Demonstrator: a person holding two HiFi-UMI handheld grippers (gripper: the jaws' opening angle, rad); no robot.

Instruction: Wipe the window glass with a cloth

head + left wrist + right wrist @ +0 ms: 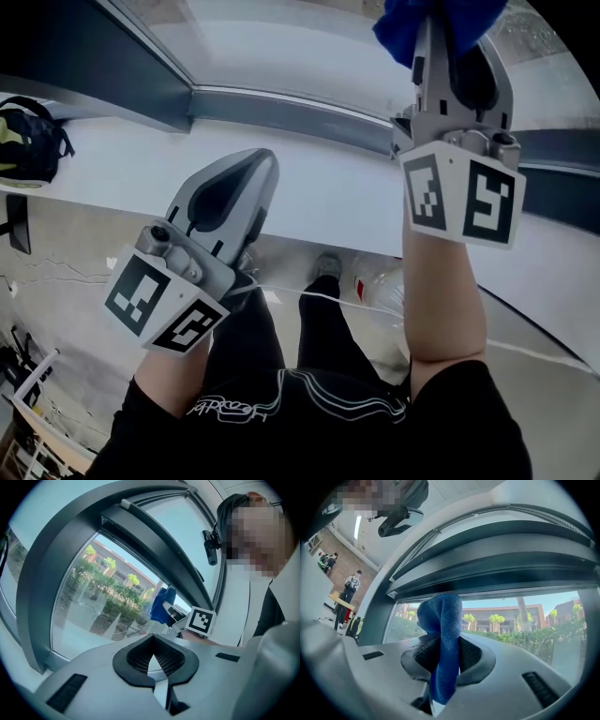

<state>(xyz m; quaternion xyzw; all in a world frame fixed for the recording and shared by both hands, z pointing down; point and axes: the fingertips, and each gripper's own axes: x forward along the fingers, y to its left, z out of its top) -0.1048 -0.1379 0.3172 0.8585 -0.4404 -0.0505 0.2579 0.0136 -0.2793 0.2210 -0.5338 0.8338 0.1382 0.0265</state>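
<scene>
Cloth [443,639], pinched in the raised right gripper [457,56], nears the window glass [93,602] in the left gripper view only; the lowered left gripper [255,167] is closed on nothing.

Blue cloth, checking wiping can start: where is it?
The blue cloth is clamped in the right tool, by the window glass, upper right in head view.

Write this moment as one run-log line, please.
right gripper: shut on blue cloth, up at window glass | left gripper: shut, empty, lower | cloth-glass contact: unclear
</scene>
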